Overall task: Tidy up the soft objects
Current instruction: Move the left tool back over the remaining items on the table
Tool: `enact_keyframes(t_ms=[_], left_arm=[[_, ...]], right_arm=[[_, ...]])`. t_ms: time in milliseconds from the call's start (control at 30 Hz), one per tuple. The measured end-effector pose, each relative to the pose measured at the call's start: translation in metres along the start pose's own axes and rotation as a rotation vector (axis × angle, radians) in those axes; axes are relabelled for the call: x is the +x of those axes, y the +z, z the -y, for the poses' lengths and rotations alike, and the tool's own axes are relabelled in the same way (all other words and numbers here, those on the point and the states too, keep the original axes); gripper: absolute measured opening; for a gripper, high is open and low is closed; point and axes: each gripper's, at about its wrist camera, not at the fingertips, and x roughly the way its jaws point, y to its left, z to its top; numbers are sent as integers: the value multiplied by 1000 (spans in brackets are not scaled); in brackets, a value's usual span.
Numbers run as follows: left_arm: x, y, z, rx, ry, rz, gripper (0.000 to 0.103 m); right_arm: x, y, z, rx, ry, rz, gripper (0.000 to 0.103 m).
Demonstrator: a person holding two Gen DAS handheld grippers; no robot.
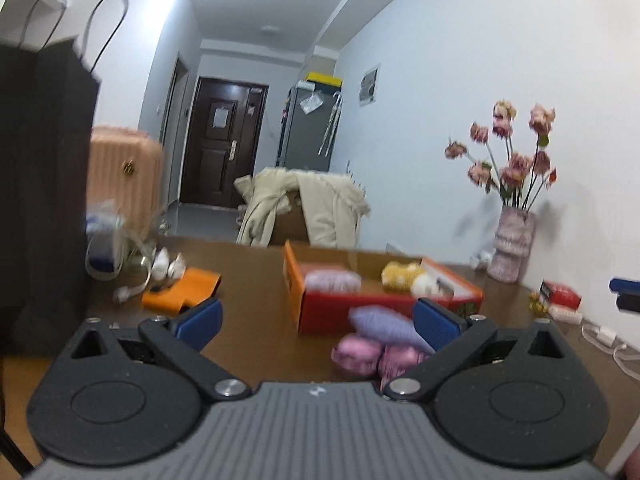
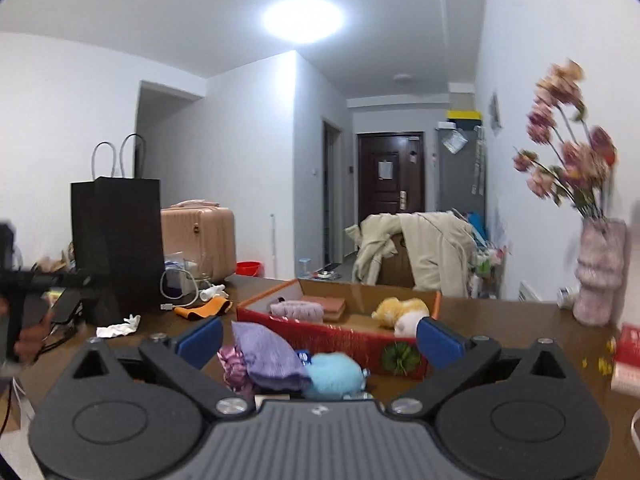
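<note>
A red and orange cardboard box [image 1: 352,308] [image 2: 332,338] lies open on the brown table. Inside it are a yellow and white plush [image 1: 404,276] [image 2: 400,310] and a lilac fuzzy band [image 1: 332,280] [image 2: 296,310]. In front of the box lie a purple pouch [image 1: 384,326] [image 2: 266,354], pink soft pieces [image 1: 360,354] [image 2: 232,364] and a teal plush [image 2: 336,376]. My left gripper [image 1: 318,322] is open just short of the pouch, nothing between its pads. My right gripper [image 2: 319,342] is open too, over the pouch and teal plush, gripping nothing.
A tall black paper bag [image 1: 44,184] [image 2: 116,240] stands at the table's left. An orange cloth [image 1: 180,292] [image 2: 204,308] and white cables lie near it. A pink vase of flowers [image 1: 514,248] [image 2: 600,276] stands by the right wall. A hand [image 2: 32,340] shows at the left edge.
</note>
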Motion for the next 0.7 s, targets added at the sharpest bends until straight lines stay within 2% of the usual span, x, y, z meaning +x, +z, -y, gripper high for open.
enact_keyframes(t_ms=[100,300,533,600,700], left_arm=[[-17,-24,4,32,11,22,103],[-29,-53,15,50,-61,-27,103],[-2,-71,36,70,-155,-113,103],[8,-75,44,88,-156,-147,103],[22,-81,54,112,-163,-189,103]], right_arm=[[-7,-19,-4,8,-16,-4,103],[-14,-55,-26,-59,-87,-54,103],[-2,-80,-29,12,-73,-90,103],[1,-84,-27,33,-77,-100,103],[5,-92,-24,80,-22,-110,100]])
